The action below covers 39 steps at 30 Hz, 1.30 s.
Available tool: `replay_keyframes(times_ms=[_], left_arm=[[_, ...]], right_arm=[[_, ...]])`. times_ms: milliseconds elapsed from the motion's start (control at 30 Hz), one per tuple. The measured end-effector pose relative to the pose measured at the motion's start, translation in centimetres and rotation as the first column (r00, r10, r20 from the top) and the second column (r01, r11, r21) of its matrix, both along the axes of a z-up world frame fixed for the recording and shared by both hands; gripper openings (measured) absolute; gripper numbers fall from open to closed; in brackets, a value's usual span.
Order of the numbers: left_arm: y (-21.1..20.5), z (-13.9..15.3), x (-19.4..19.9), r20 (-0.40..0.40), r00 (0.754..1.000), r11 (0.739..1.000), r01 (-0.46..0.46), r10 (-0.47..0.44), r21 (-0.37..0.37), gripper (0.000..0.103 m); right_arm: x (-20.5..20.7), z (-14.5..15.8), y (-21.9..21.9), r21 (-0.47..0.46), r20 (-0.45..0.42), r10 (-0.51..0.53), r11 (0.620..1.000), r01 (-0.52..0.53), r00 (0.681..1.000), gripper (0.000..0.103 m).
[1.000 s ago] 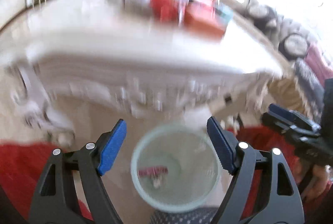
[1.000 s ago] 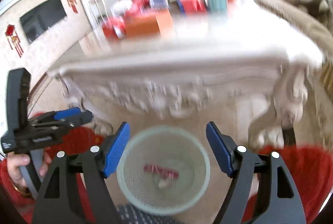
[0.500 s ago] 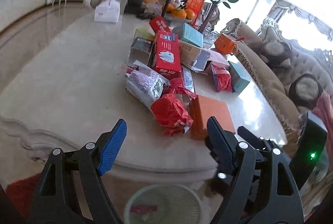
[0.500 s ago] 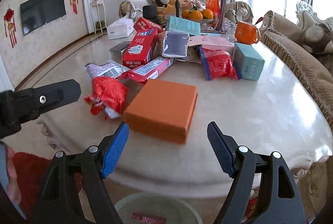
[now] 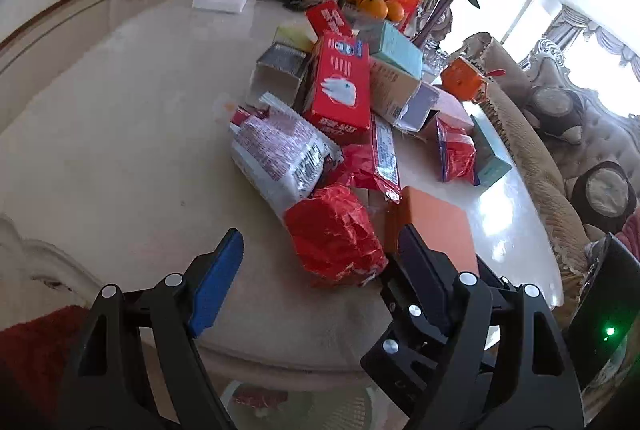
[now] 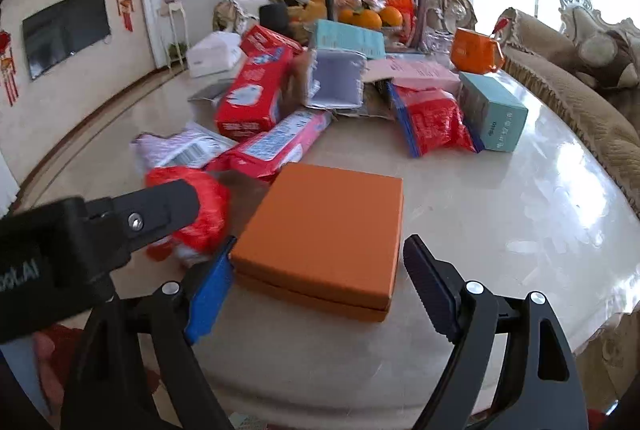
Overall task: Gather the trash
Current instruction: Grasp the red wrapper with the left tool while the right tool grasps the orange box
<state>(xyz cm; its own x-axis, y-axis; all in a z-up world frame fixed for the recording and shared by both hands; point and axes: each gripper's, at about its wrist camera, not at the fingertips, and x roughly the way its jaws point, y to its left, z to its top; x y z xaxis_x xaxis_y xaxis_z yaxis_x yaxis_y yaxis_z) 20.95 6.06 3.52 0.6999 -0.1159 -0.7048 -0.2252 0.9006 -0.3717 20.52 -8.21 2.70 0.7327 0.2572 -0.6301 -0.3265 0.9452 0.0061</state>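
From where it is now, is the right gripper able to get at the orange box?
Probably yes. The right gripper is open, its fingers either side of the orange box's near edge, with nothing between. The left gripper sits close beside it, at the crumpled red wrapper.

waste bin mostly hidden under table edge

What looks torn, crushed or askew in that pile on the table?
The red wrapper nearest the left gripper is crumpled. Behind it, a cardboard box lies tipped with its end torn open, leaning among other boxes.
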Motion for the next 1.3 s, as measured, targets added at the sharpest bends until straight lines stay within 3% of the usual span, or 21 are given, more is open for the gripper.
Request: replay_keyframes(times_ms=[233,400,533,667,733,767,800,900,1033,1300], left_arm=[[-1.0,-0.5,0.1,0.021,0.995,0.995,-0.101,0.101,0.023,0.079],[-1.6,-0.9,-0.4,0.063,0.971,0.958,-0.240,0.233,0.156,0.080],[-2.0,-0.7,0.1,0.070,0.966,0.946,-0.257,0.248,0.199,0.080],[-3.2,-0.5,0.2,0.066,0.965,0.936,-0.263,0.255,0.235,0.080],[-3.5,-0.8,-0.2,0.080,0.968,0.943,-0.250,0.238,0.218,0.079],[-3.5,-0.9,-0.4,0.099,0.970,0.949,-0.237,0.220,0.208,0.068],[-3.4,-1.0,-0.7,0.117,0.974,0.958,-0.216,0.197,0.190,0.048],[-2.8,-0.7,-1.9,0.151,0.977,0.972,-0.173,0.149,0.162,0.038],[-1.3,-0.9,-3.1,0.167,0.982,0.990,-0.108,0.091,0.094,0.038],[0.2,0.2,-4.9,0.221,0.975,0.999,0.001,-0.009,0.039,0.038]], right_arm=[[1.2,0.1,-2.0,-0.064,0.005,0.103,0.993,-0.102,0.995,0.079],[1.8,0.2,-2.2,-0.105,0.009,0.180,0.978,-0.178,0.984,0.079],[1.9,0.1,-2.1,-0.115,0.036,0.202,0.974,-0.196,0.979,0.079],[2.6,0.0,-2.4,-0.061,0.010,0.196,0.979,-0.195,0.981,0.078],[2.7,0.0,-2.8,-0.028,-0.009,0.192,0.981,-0.192,0.981,0.070],[2.5,0.1,-2.9,-0.031,-0.009,0.193,0.981,-0.193,0.981,0.069],[2.4,0.1,-3.0,-0.025,-0.013,0.196,0.980,-0.196,0.981,0.069],[1.9,0.1,-3.6,-0.013,-0.010,0.198,0.980,-0.198,0.980,0.069],[1.1,0.6,-4.8,0.044,0.001,0.177,0.983,-0.177,0.984,0.069],[1.0,1.7,-7.0,0.172,-0.035,0.166,0.972,-0.158,0.986,0.069]])
